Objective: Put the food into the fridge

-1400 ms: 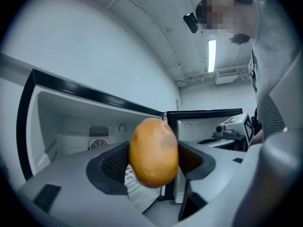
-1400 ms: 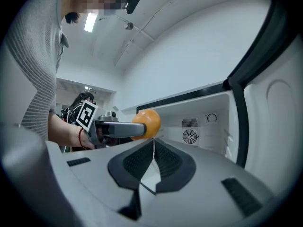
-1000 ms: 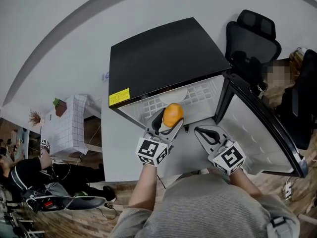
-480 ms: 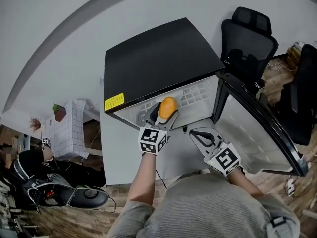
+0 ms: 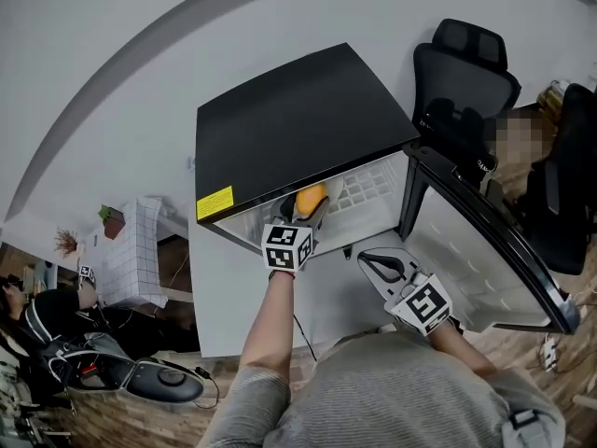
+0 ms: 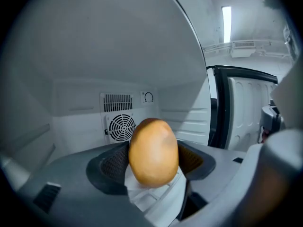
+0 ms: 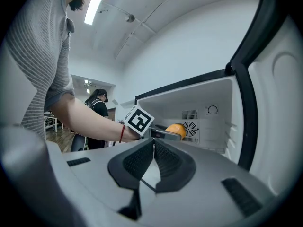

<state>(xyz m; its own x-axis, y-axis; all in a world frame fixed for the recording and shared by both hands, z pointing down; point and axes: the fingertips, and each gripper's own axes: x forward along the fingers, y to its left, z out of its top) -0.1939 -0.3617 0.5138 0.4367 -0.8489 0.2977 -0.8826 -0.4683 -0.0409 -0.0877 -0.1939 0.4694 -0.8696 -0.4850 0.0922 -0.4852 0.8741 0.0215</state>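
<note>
Gripping an orange (image 6: 153,151) between its dark ribbed fingers (image 6: 112,162), the left gripper (image 5: 308,215) is extended into the open fridge (image 5: 289,124) at the centre of the head view. The fruit is pinched on both sides and sits just under the black top edge of the cabinet, inside the mouth of the white compartment. In the left gripper view it stands at lower centre, with a round fan grille (image 6: 121,126) on the rear wall behind it, to its left. The fridge door (image 5: 485,241) is swung wide open towards the right of the frame, its white inner lining facing the person. The right gripper (image 5: 384,264) is held outside the fridge, below and to the right of the left one, in front of the open door. Its fingers are pressed together with nothing between them. A black office chair (image 5: 462,87) stands behind the door at the upper right.
</note>
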